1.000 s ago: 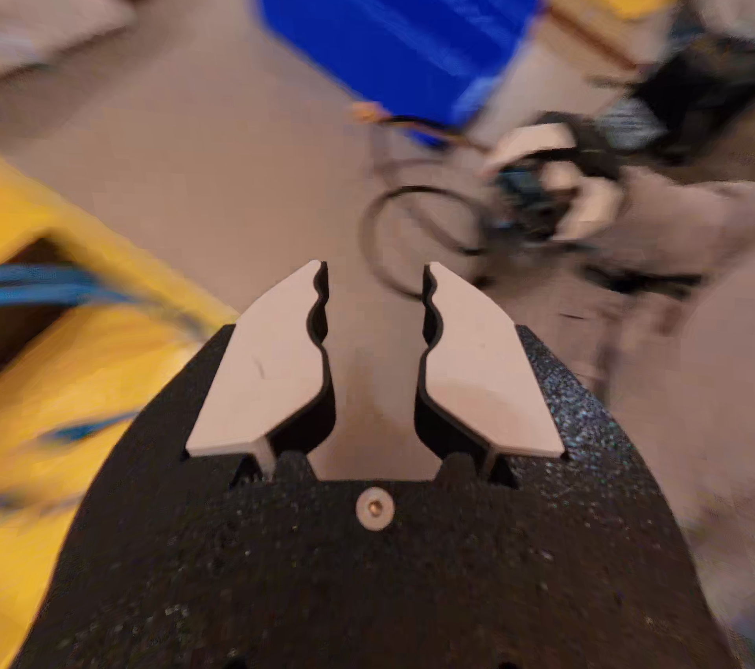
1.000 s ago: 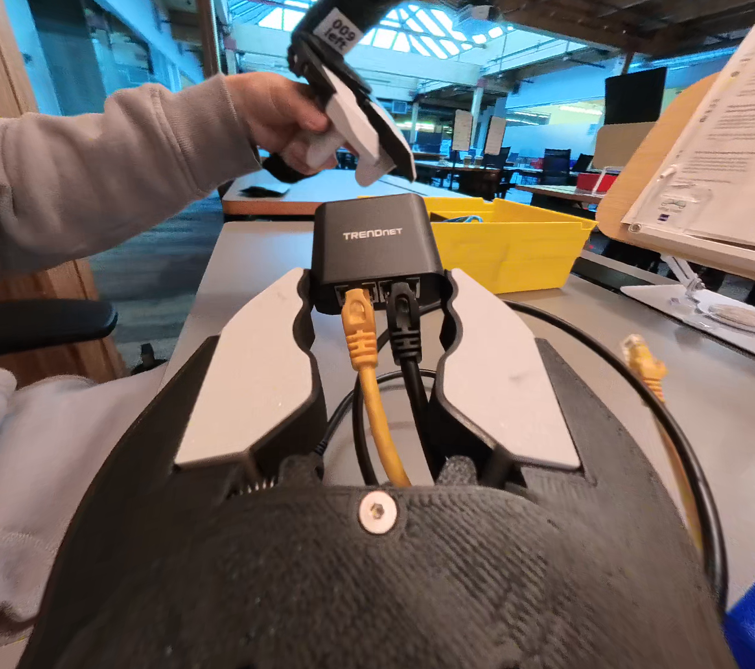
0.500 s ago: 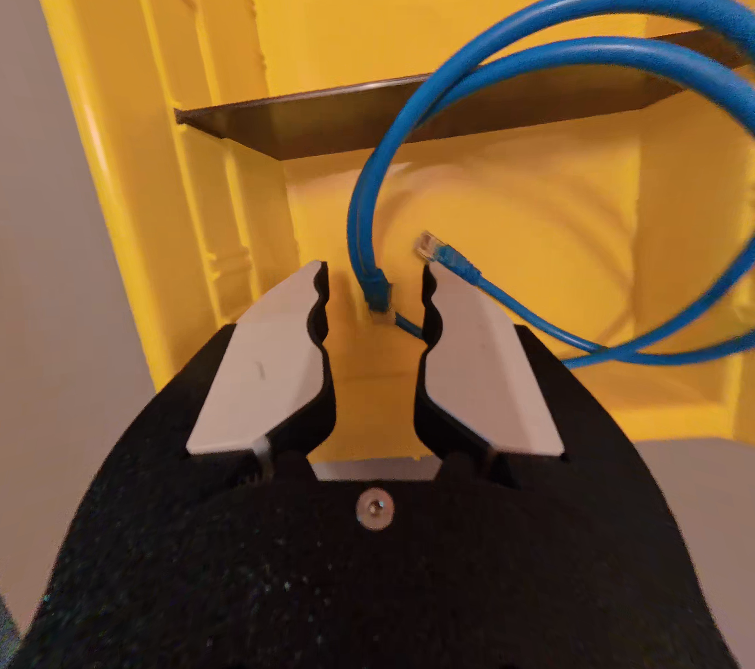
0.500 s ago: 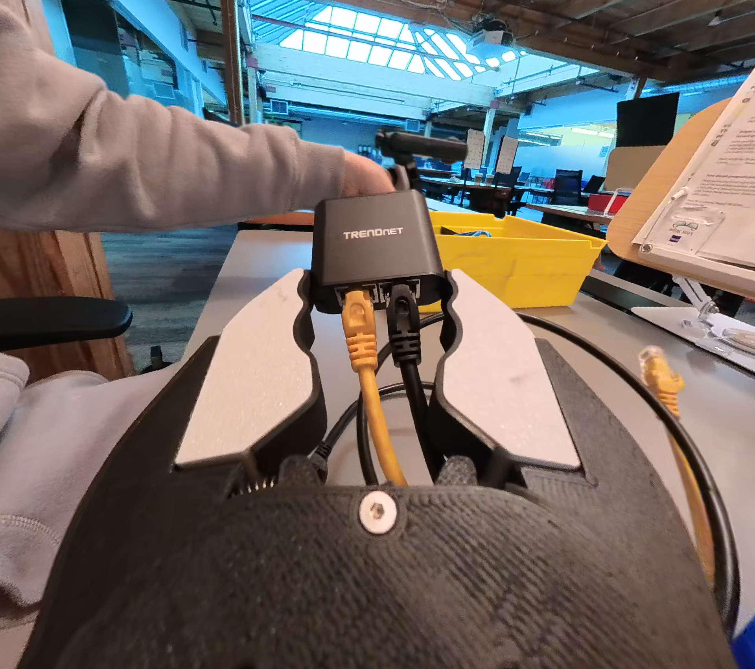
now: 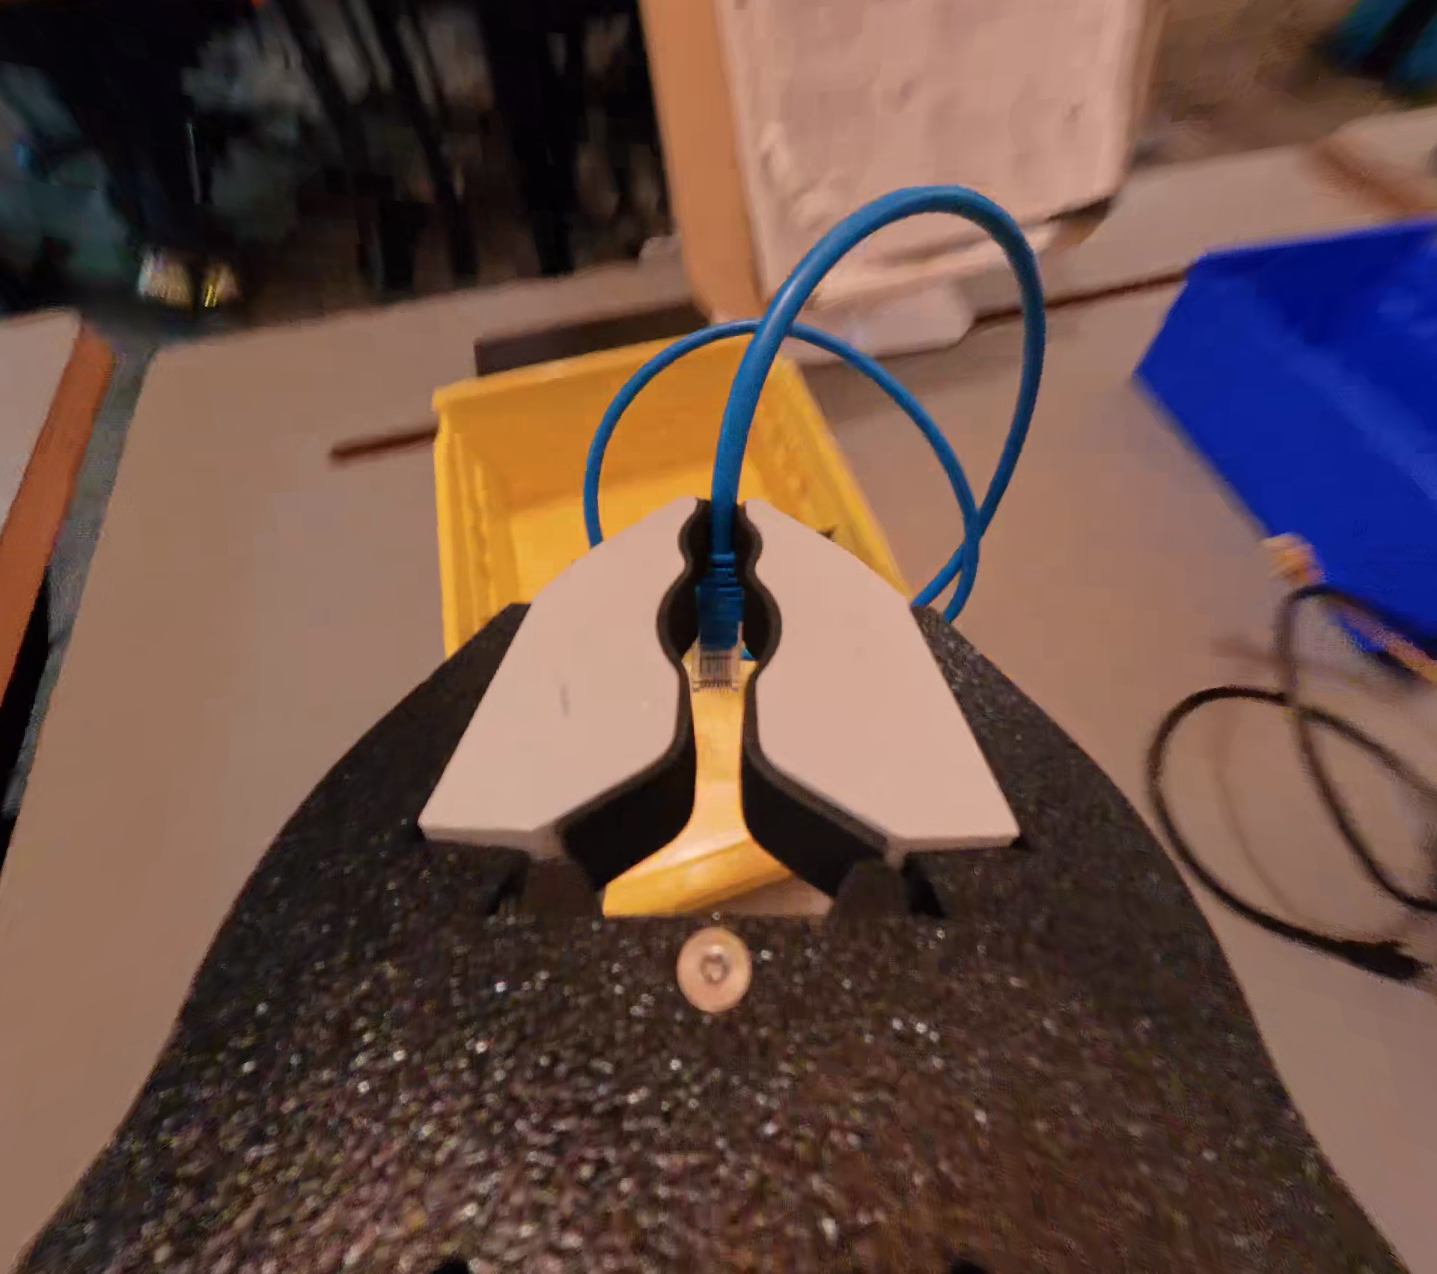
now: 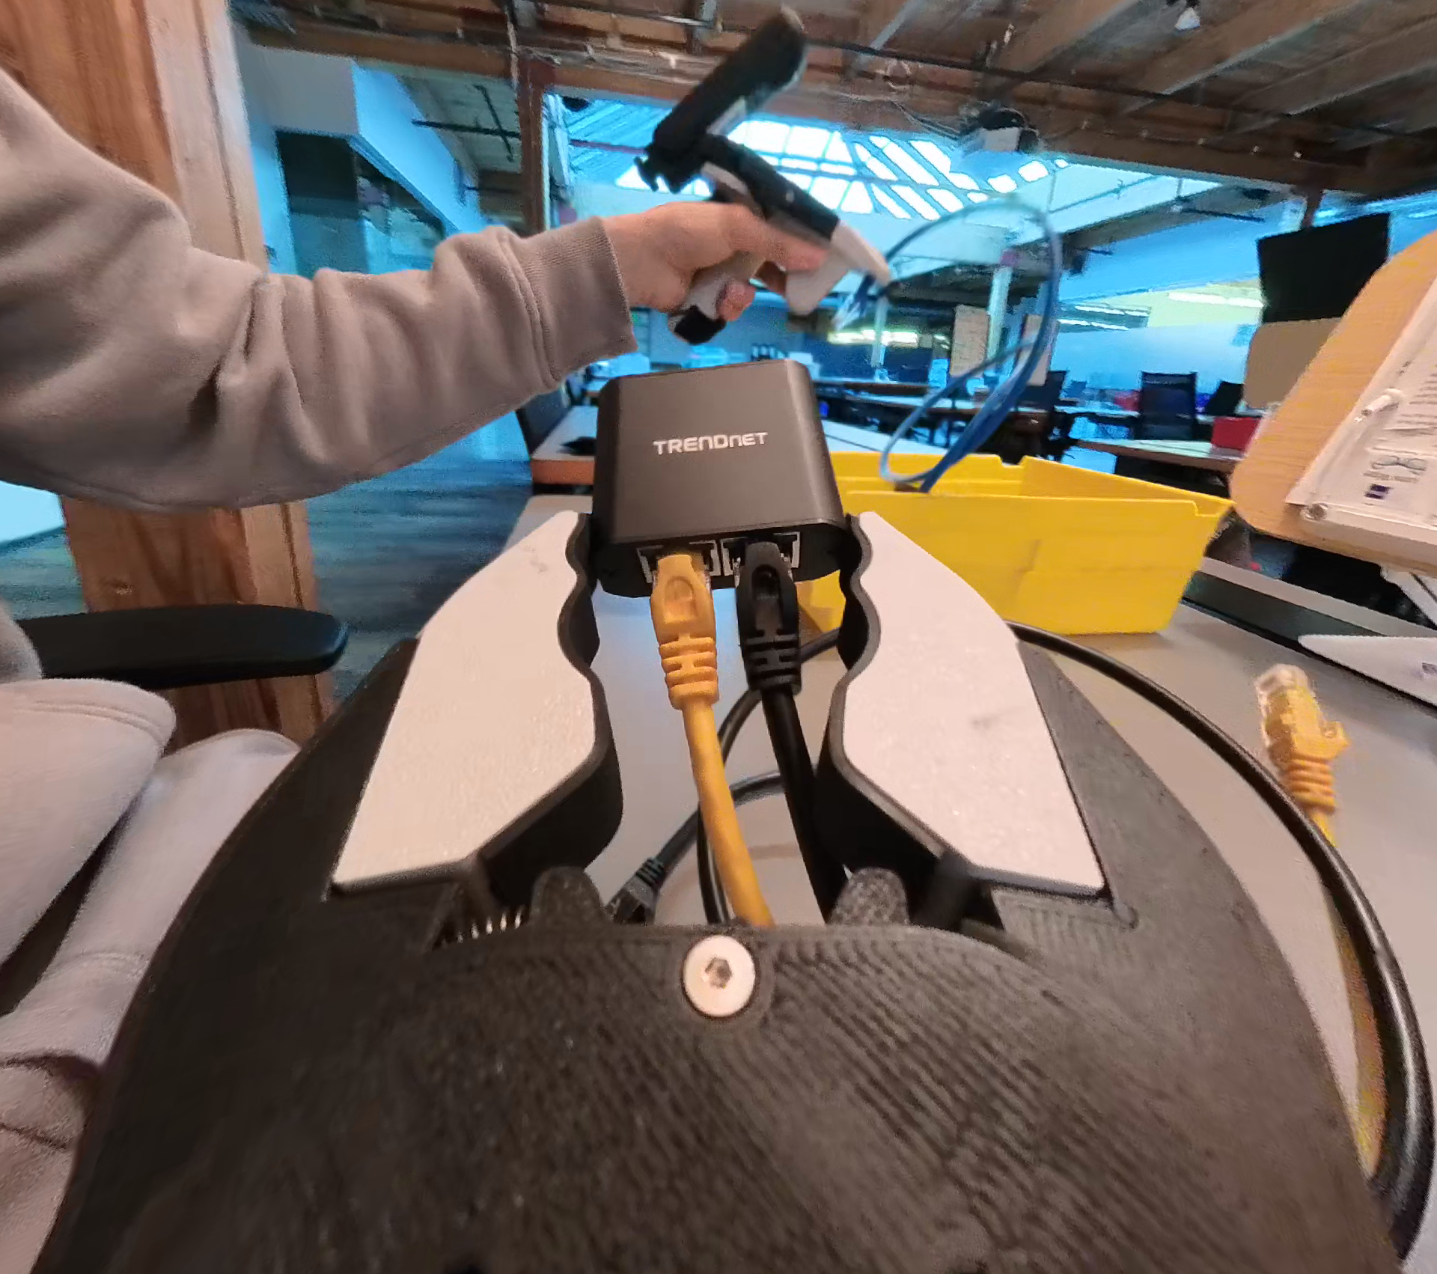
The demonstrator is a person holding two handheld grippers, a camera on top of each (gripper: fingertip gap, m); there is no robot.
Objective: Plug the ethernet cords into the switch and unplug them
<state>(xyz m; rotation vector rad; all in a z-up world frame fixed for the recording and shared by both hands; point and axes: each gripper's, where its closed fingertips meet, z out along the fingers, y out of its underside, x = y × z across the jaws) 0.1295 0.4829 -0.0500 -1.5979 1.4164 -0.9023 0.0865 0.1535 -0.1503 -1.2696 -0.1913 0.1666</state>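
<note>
My left gripper [image 5: 719, 521] is shut on the blue ethernet cord [image 5: 1011, 319], near its plug [image 5: 719, 622], and holds it above the yellow bin [image 5: 536, 443]; the plug points back toward the camera. My right gripper [image 6: 719, 529] is shut on the black switch [image 6: 711, 451] and holds it over the table. A yellow cord [image 6: 688, 646] and a black cord [image 6: 770, 630] are plugged into its front ports. In the right wrist view the left gripper [image 6: 847, 272] is raised behind the switch with the blue cord [image 6: 1034, 334] dangling from it.
A blue bin [image 5: 1322, 397] stands at the right, with black cable loops [image 5: 1283, 793] on the grey table [image 5: 233, 614] beside it. A loose yellow plug [image 6: 1295, 723] lies to the right of the switch. A document stand [image 6: 1353, 397] is at the far right. The yellow bin also shows in the right wrist view [image 6: 1034, 537].
My left gripper went down into the yellow bin, shut on the blue cord near its plug and lifted it out. My right gripper kept hold of the switch.
</note>
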